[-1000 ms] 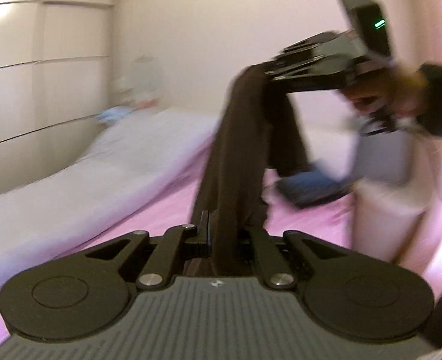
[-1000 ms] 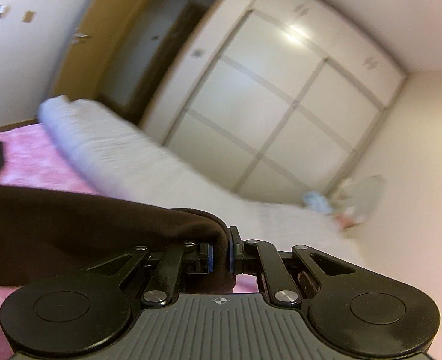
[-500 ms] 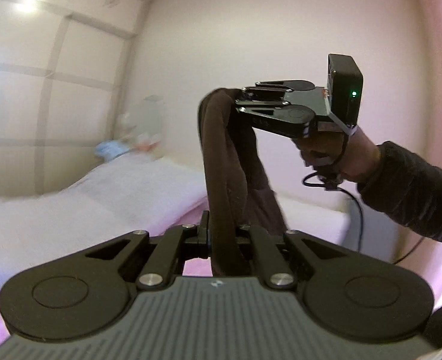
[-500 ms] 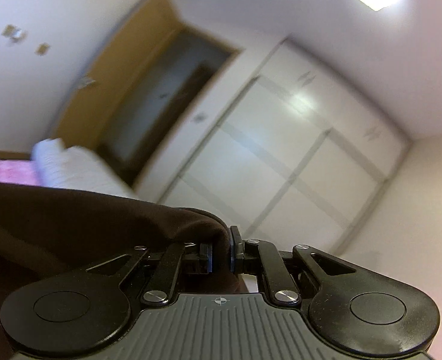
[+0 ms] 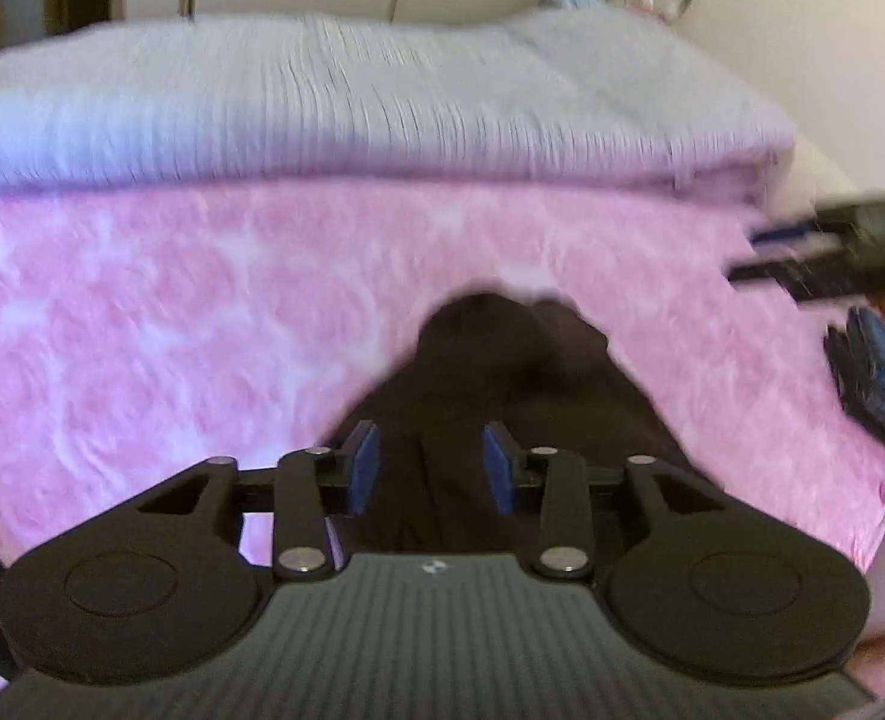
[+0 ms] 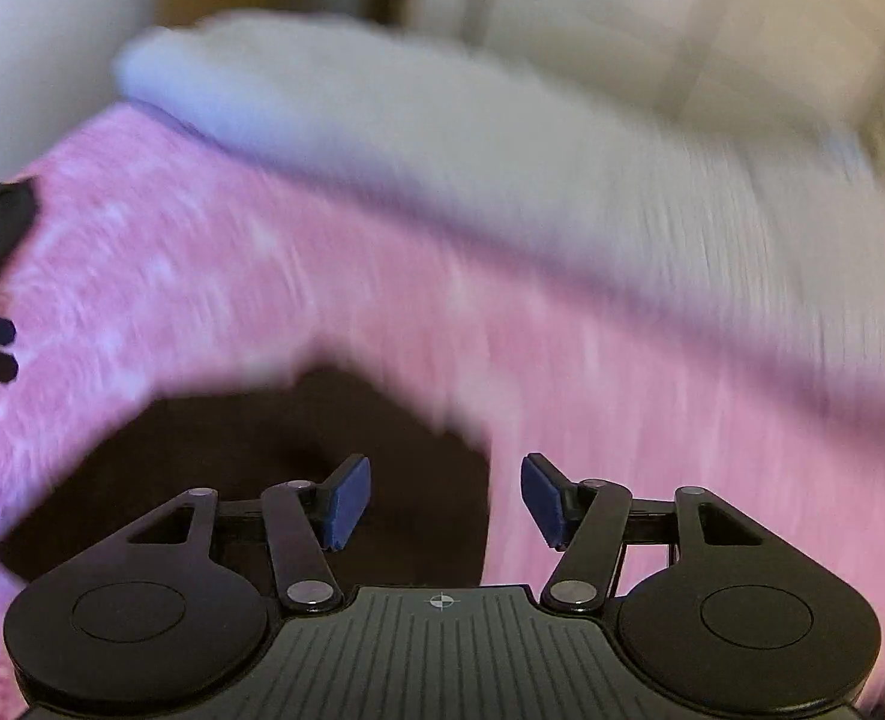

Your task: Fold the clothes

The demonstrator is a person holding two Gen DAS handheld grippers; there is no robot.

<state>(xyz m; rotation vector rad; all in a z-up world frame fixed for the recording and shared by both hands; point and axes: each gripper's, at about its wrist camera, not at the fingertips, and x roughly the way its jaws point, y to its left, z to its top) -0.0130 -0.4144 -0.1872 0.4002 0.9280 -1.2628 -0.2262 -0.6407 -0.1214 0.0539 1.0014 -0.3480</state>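
The dark brown garment (image 5: 502, 372) lay bunched on our pink bedspread (image 5: 172, 312), with our left gripper (image 5: 431, 468) and right gripper (image 6: 445, 501) both spread wide over it, grabbing nothing, white duvet (image 5: 352, 96) behind

- A pink-and-white mottled bedspread (image 5: 202, 300) covered the bed.
- A white ribbed blanket (image 5: 352, 96) lay rolled along its far edge.
- A dark blue folded cloth (image 5: 874, 384) sat at the right edge.
- Pale wardrobe panels (image 6: 652, 18) stood behind.
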